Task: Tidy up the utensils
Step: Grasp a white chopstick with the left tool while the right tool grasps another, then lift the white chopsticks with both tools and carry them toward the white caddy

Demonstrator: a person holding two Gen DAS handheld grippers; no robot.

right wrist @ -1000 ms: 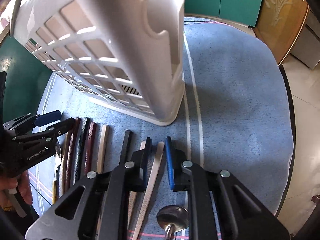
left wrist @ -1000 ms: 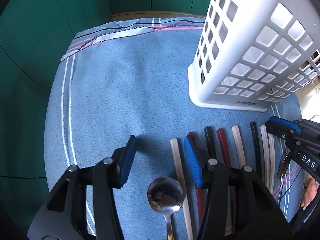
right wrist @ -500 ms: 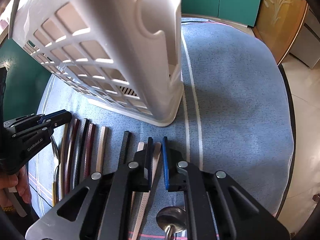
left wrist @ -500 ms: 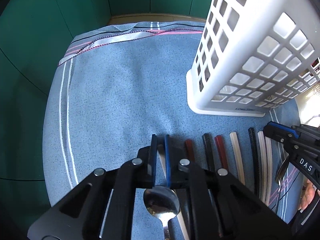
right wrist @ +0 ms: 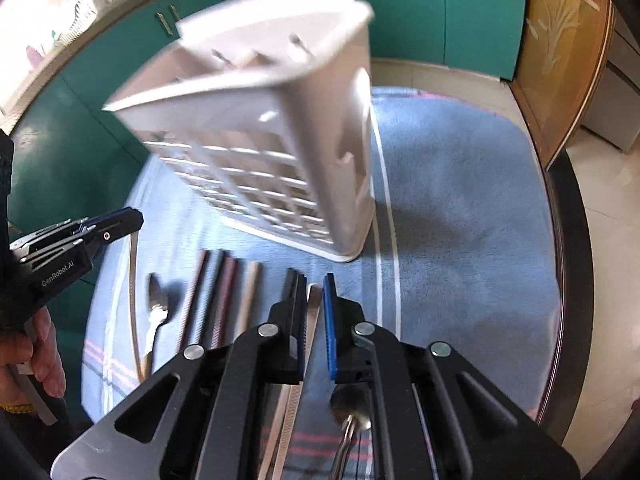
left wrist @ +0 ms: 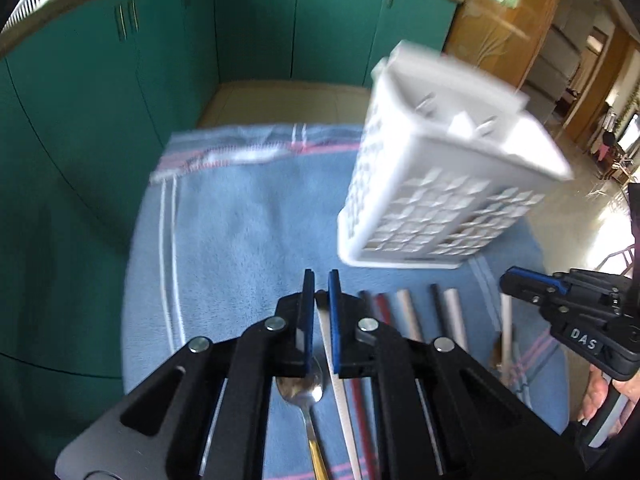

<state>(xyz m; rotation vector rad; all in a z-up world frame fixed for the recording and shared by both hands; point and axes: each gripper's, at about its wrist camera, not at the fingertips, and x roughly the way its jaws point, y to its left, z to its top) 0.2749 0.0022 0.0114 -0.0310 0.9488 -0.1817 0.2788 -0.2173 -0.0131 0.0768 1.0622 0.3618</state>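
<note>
On the blue-clothed tabletop (left wrist: 240, 216), your left hand-held gripper (left wrist: 321, 280) and right hand-held gripper (right wrist: 313, 282) each pinch 1 chopstick (left wrist: 326, 320); most utensils remain outside the basket (left wrist: 440, 184).

basket (left wrist: 436, 184) on cloth (left wrist: 240, 216), chopsticks (left wrist: 408, 312) in row before it, spoon (left wrist: 302, 392) leftmost

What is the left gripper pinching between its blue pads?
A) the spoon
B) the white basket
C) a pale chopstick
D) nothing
C: the left gripper has its pads shut on a pale chopstick, lifted off the blue towel, while the spoon lies below and the white basket stands apart.
</note>
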